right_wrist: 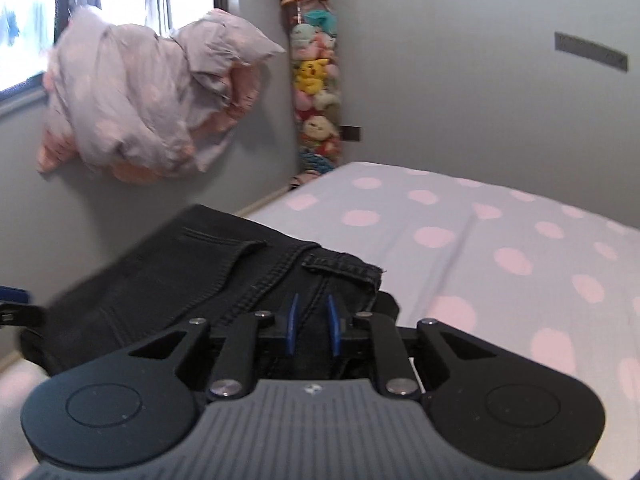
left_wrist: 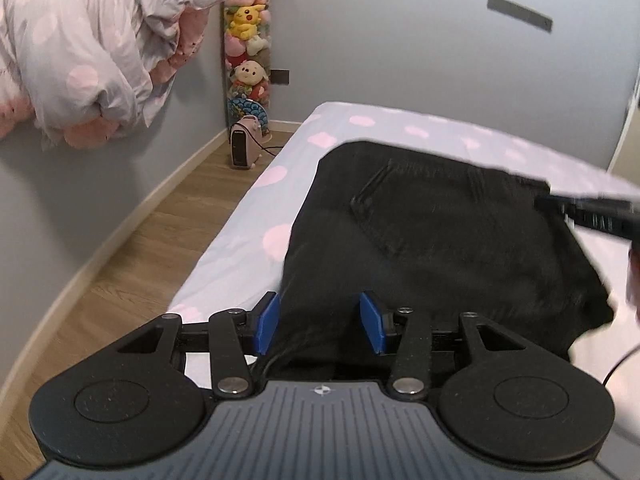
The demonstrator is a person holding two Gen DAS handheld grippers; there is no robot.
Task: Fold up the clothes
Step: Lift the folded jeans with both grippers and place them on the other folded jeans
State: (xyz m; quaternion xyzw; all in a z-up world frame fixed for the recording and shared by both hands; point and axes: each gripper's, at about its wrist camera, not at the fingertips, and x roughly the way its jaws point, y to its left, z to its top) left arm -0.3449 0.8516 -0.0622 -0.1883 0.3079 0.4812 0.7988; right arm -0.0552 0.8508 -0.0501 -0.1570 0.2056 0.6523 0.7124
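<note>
Left claw [left_wrist: 320,322] stands wide, black jeans [left_wrist: 436,232] bunched between its pads but not pinched; right claw [right_wrist: 313,324] is narrow, nipping the waistband just ahead. Jeans lie on the bed [right_wrist: 480,240] ahead of both. Risk: heavy denim slides out of the left's loose hold, or the thin right-hand pinch slips and skews the fold.

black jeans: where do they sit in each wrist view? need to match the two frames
Left wrist: black jeans fill centre to right, on the spotted bed sheet, running under the left gripper.
Right wrist: jeans lower left to centre, waistband at the right gripper.
Shared landmark: yellow Pikachu plush in the corner.
</note>
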